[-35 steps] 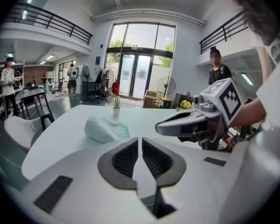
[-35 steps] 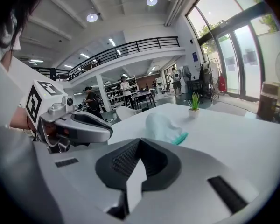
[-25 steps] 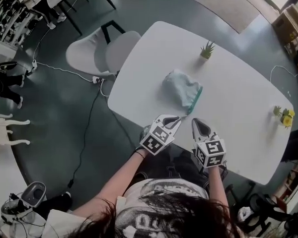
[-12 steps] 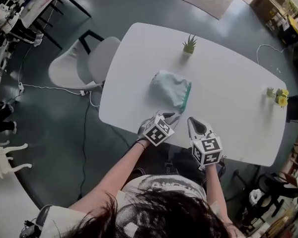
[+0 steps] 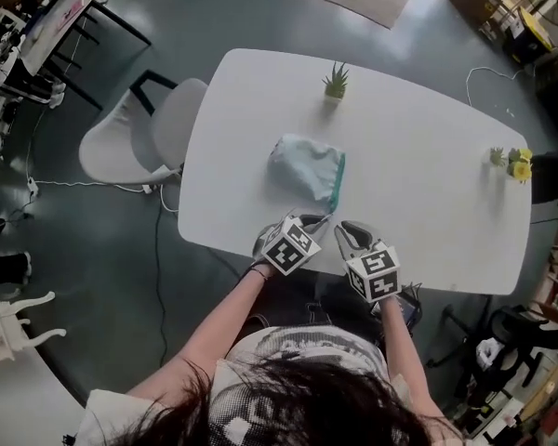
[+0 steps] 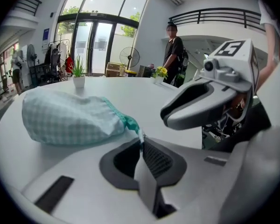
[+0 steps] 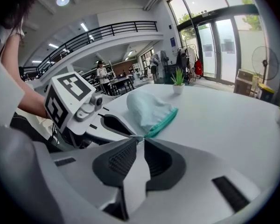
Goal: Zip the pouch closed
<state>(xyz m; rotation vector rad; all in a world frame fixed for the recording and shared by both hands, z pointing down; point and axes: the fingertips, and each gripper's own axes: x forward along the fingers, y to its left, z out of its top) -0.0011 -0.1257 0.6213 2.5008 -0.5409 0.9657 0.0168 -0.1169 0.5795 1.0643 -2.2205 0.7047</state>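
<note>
A pale green checked pouch (image 5: 304, 167) with a teal zipper edge (image 5: 338, 182) lies on the white table (image 5: 428, 156), its zipper end pointing at me. My left gripper (image 5: 319, 219) is shut on the small zipper end (image 6: 140, 135) at the pouch's near corner. The pouch (image 6: 70, 118) fills the left of the left gripper view. My right gripper (image 5: 340, 229) sits just to the right, tips meeting the same corner. Its jaws are opening, a narrow gap showing between them (image 7: 139, 140), with the zipper end right at their tips. The pouch (image 7: 149, 110) lies just beyond.
A small potted plant (image 5: 335, 82) stands at the table's far edge and yellow flowers (image 5: 516, 163) at the right end. A white chair (image 5: 139, 133) stands to the left of the table. A person (image 6: 175, 45) stands far off in the room.
Both grippers have come down to the table's near edge. The right gripper has drawn in beside the left at the pouch's corner, and its jaws have parted slightly.
</note>
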